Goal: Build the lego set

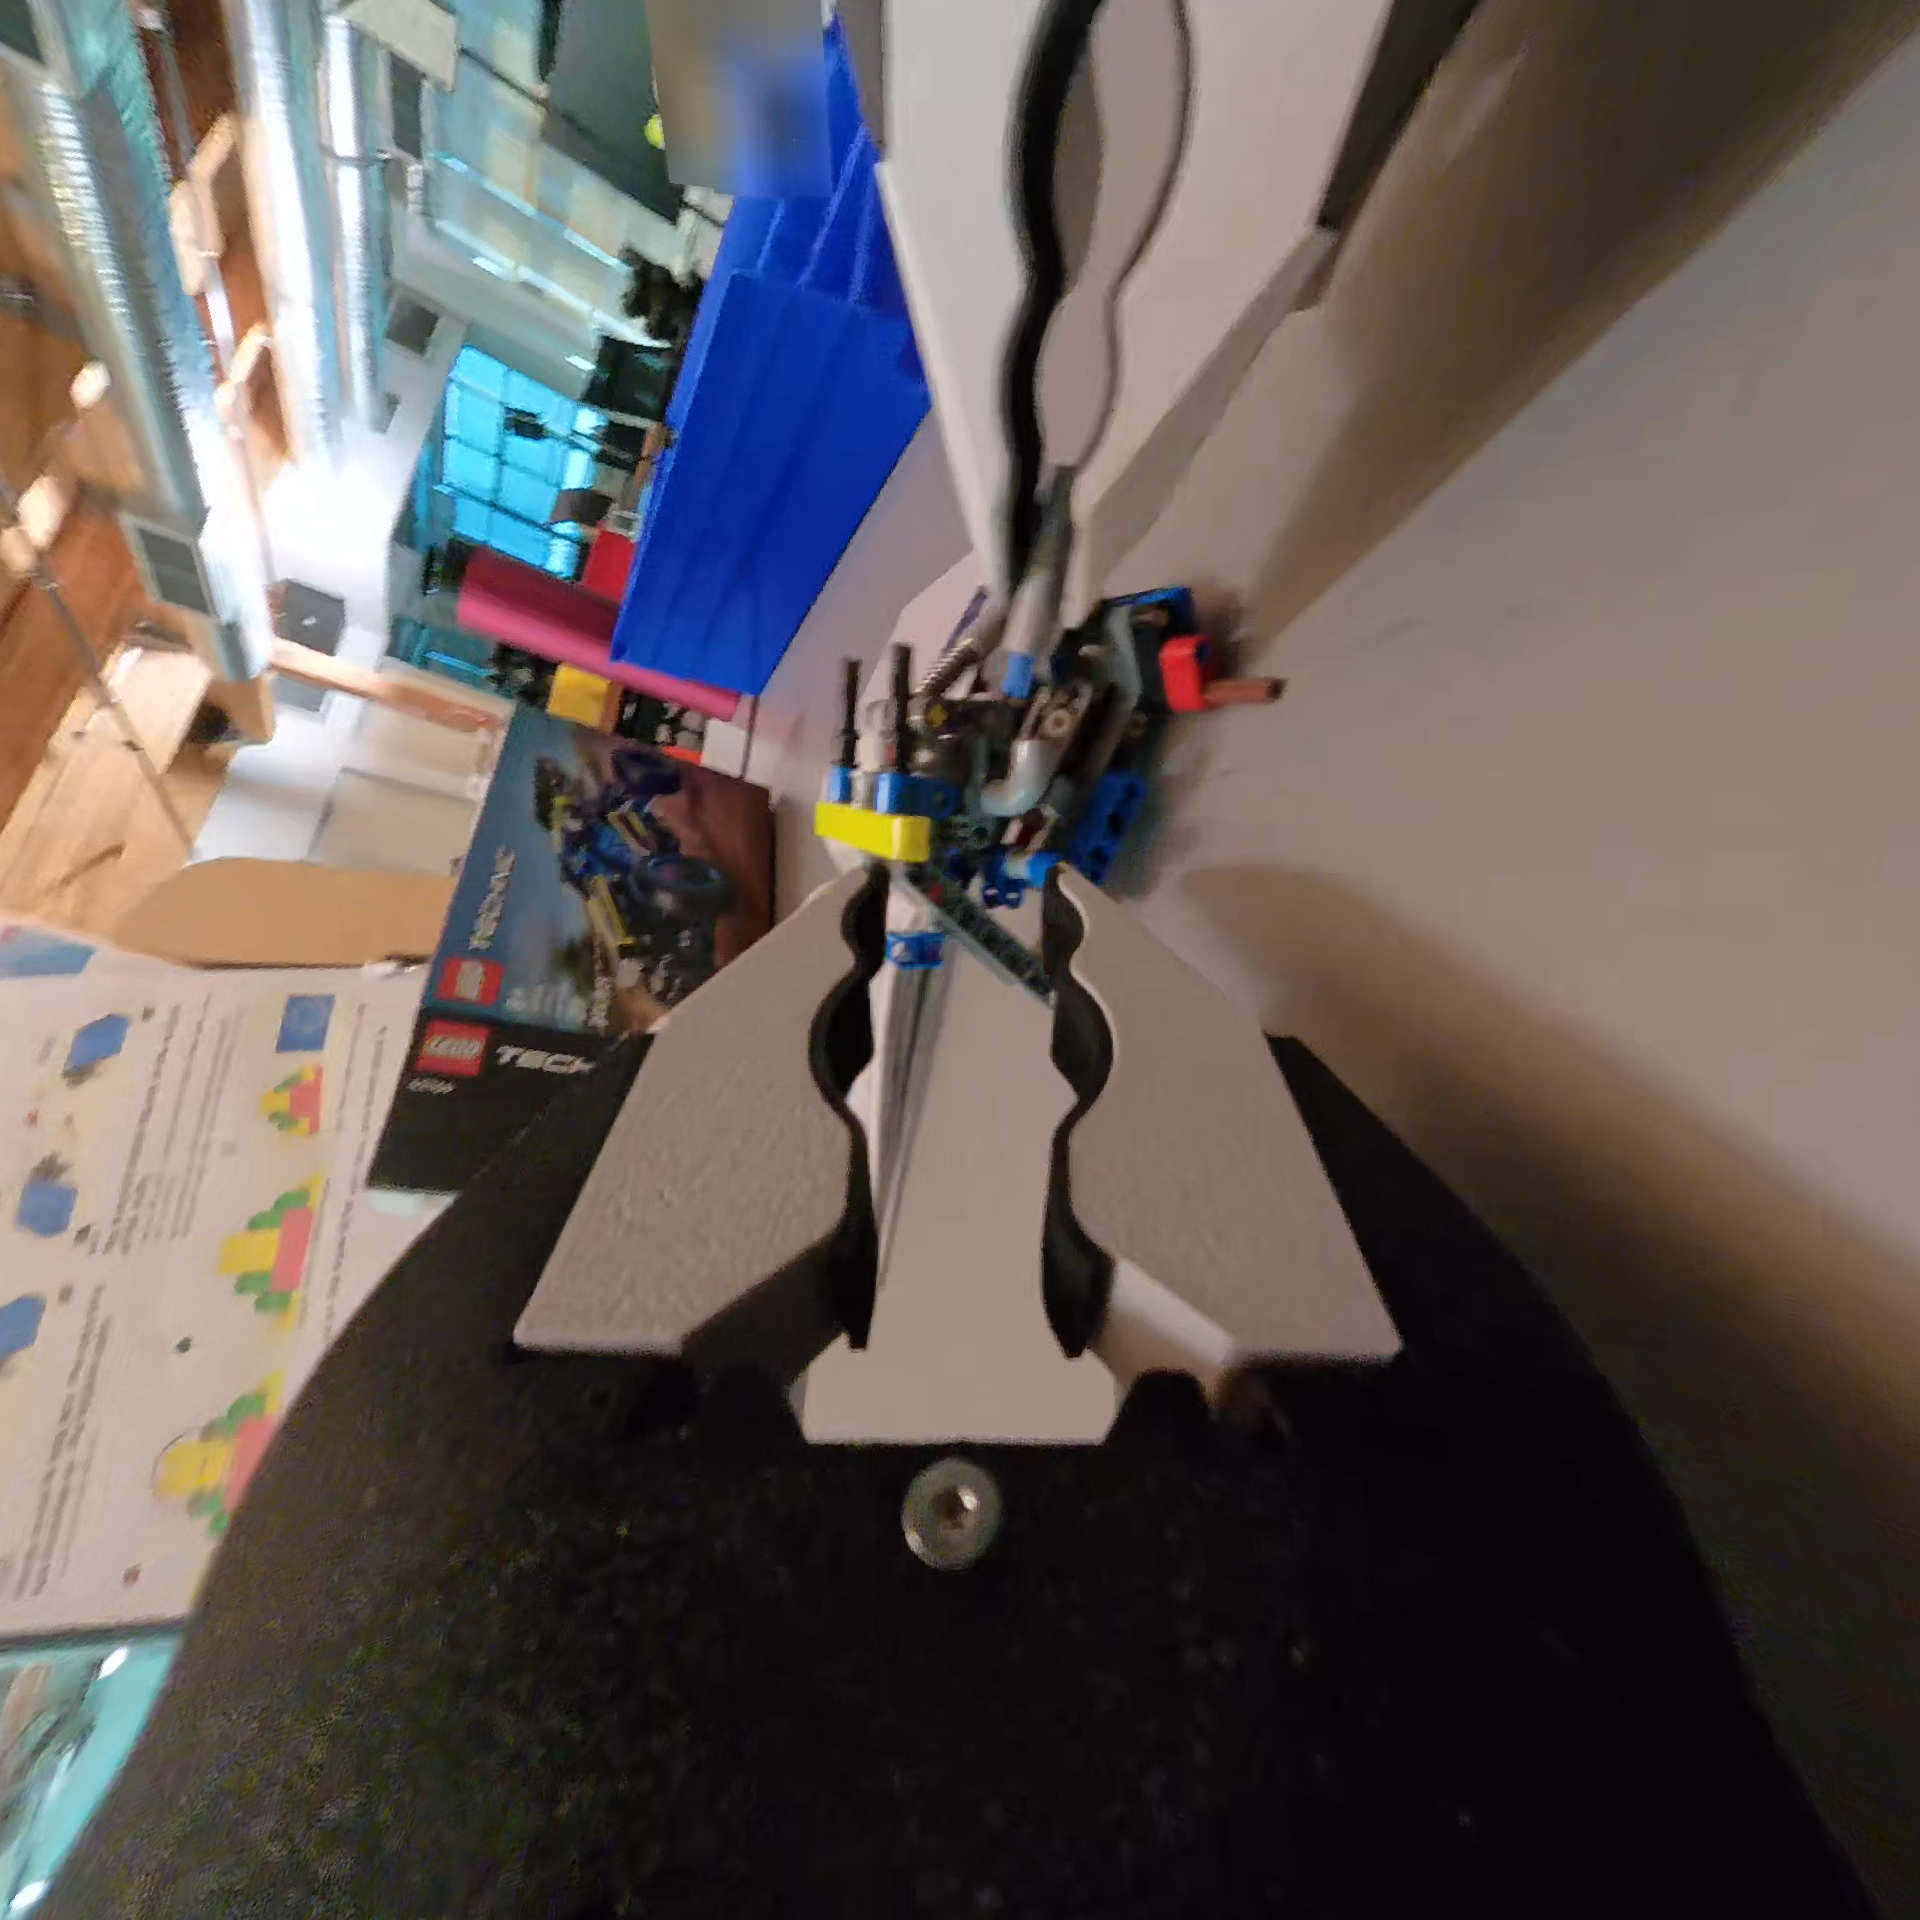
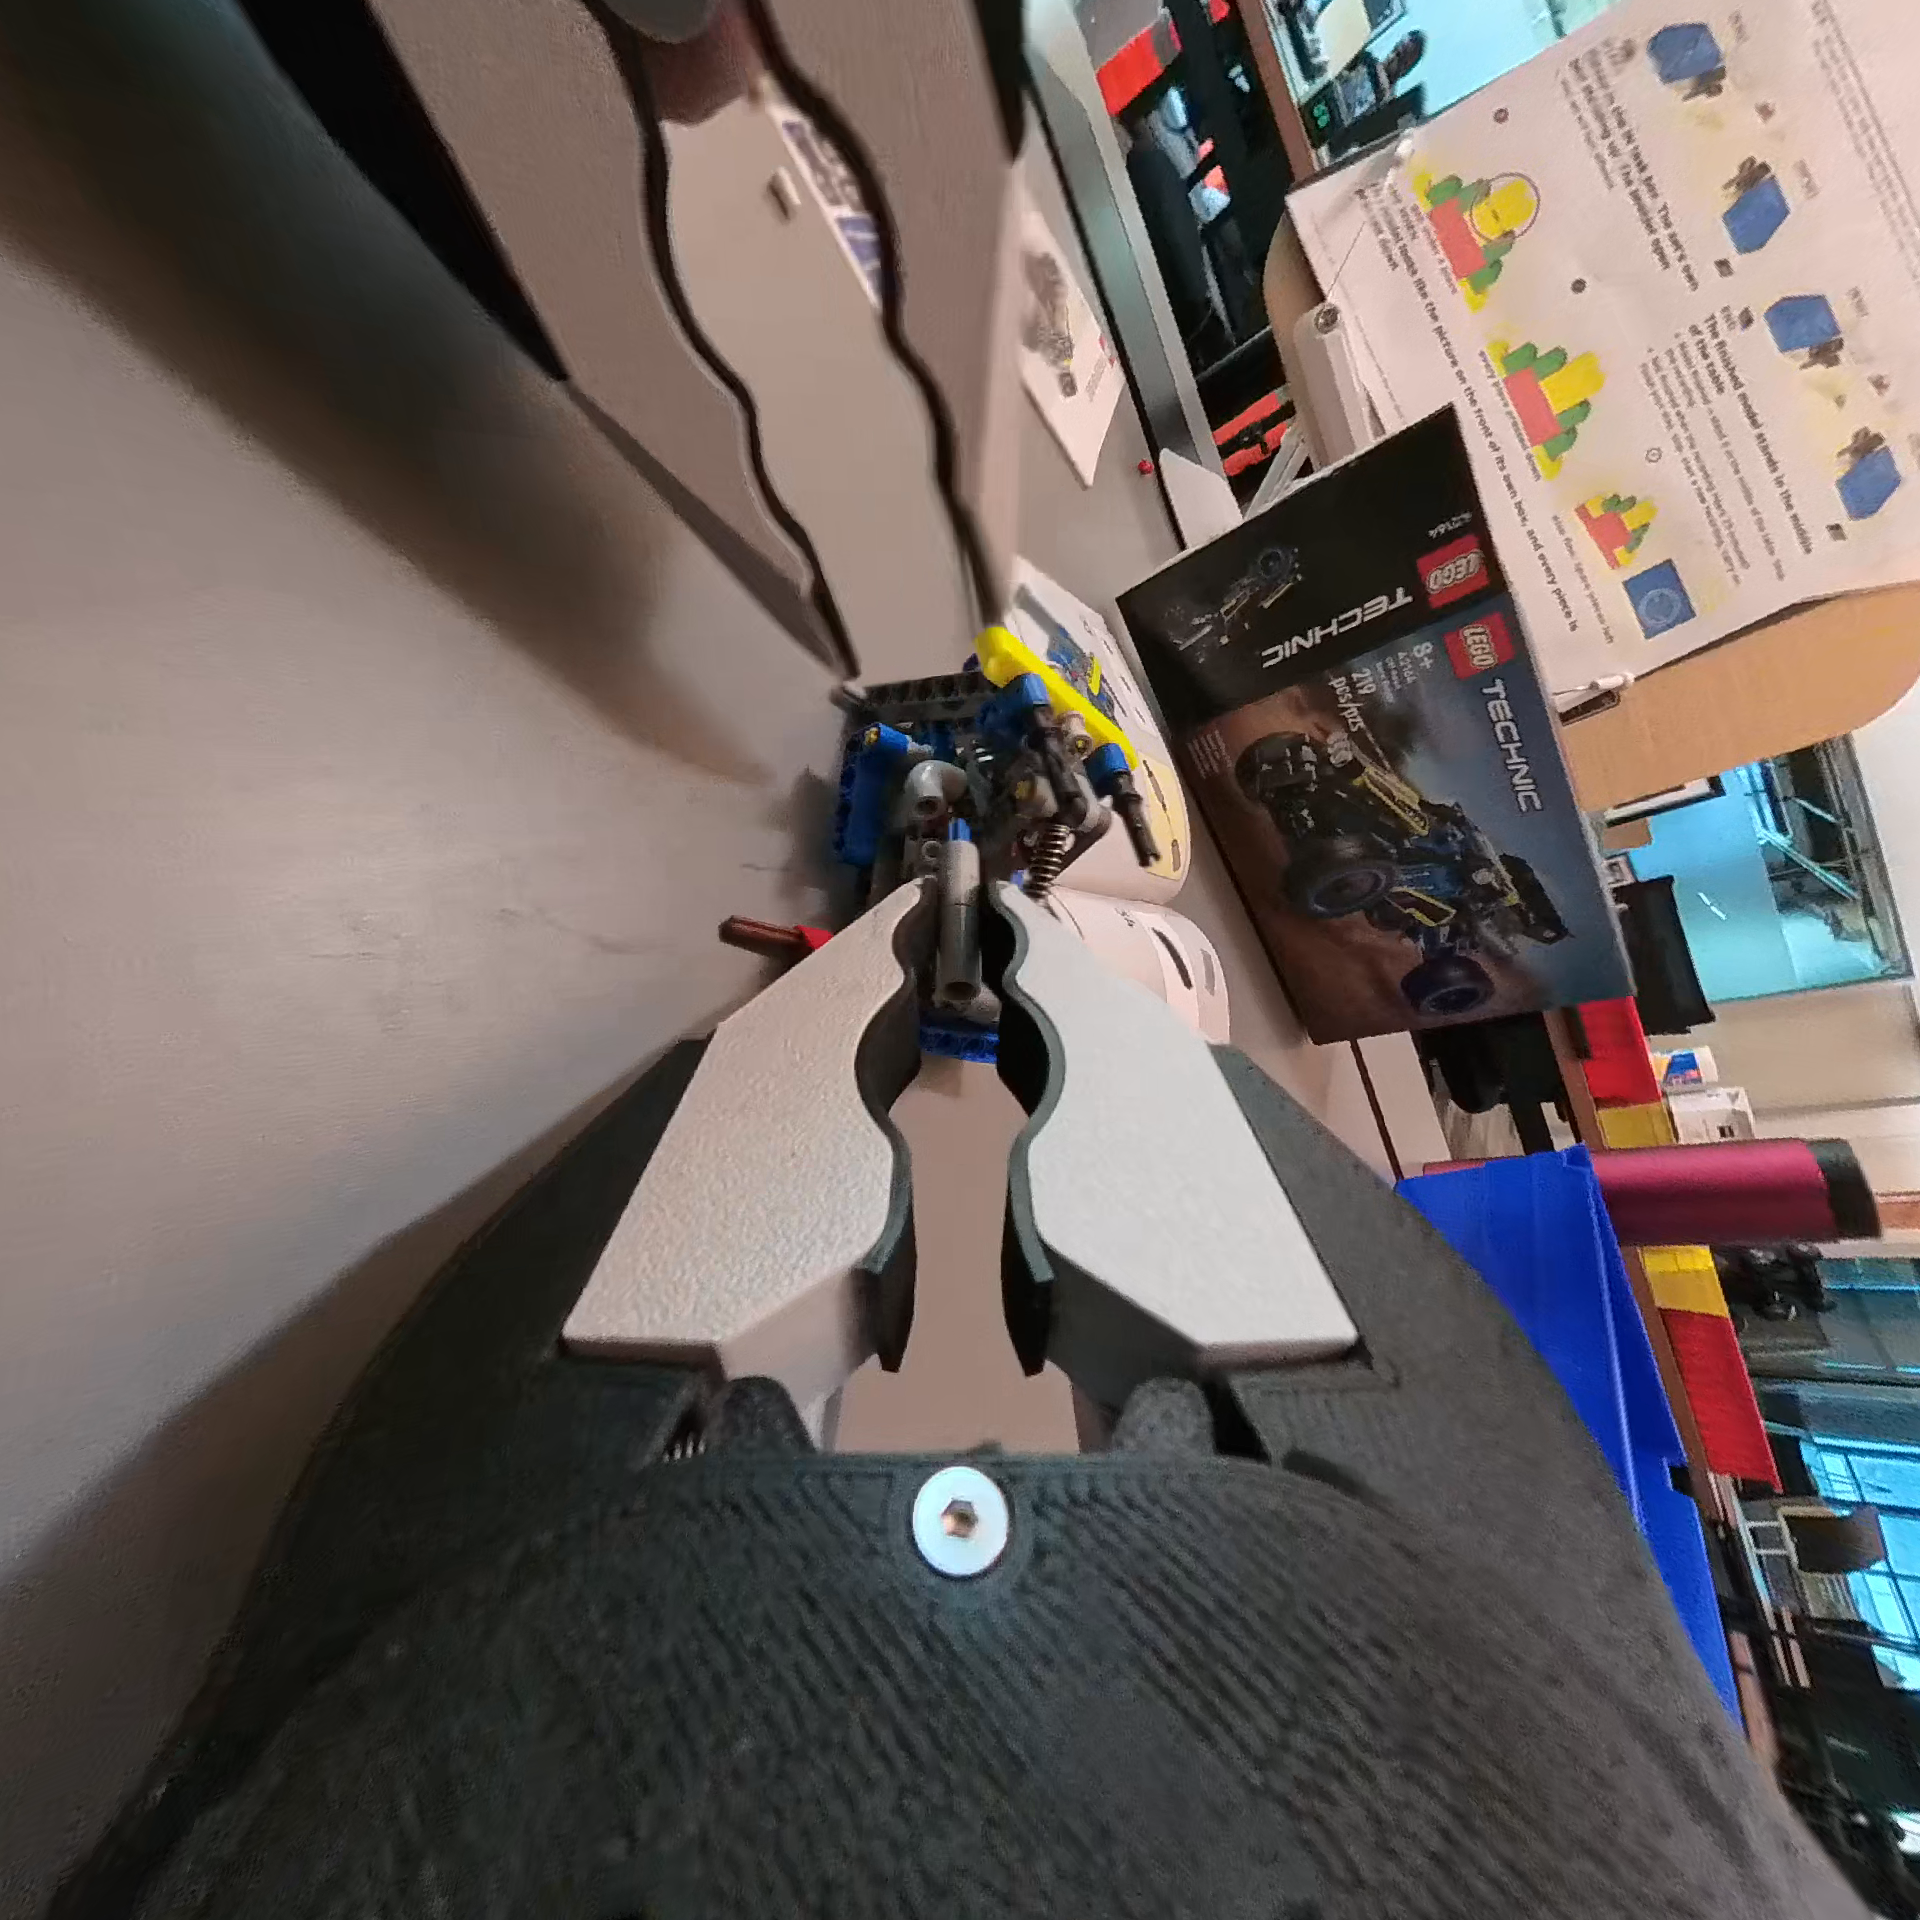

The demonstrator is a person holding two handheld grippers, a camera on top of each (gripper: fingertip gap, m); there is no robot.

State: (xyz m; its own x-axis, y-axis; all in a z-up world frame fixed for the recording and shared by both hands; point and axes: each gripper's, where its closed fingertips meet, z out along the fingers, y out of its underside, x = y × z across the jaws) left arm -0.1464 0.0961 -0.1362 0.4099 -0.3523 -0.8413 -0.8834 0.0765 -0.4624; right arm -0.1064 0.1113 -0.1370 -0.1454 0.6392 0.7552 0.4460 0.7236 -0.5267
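A: Right claw clenched on a grey tube of the brick-built chassis; left claw spread, a dark beam between its fingers, unpressed.

B: Chassis lies on the white surface, between both claws, box beside it. Long axis runs claw to claw. Step: likely steadying the model.

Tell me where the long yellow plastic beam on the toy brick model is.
In the left wrist view, the yellow beam sits on the model's left edge, just beyond the left gripper's open fingertips, right of the toy box.
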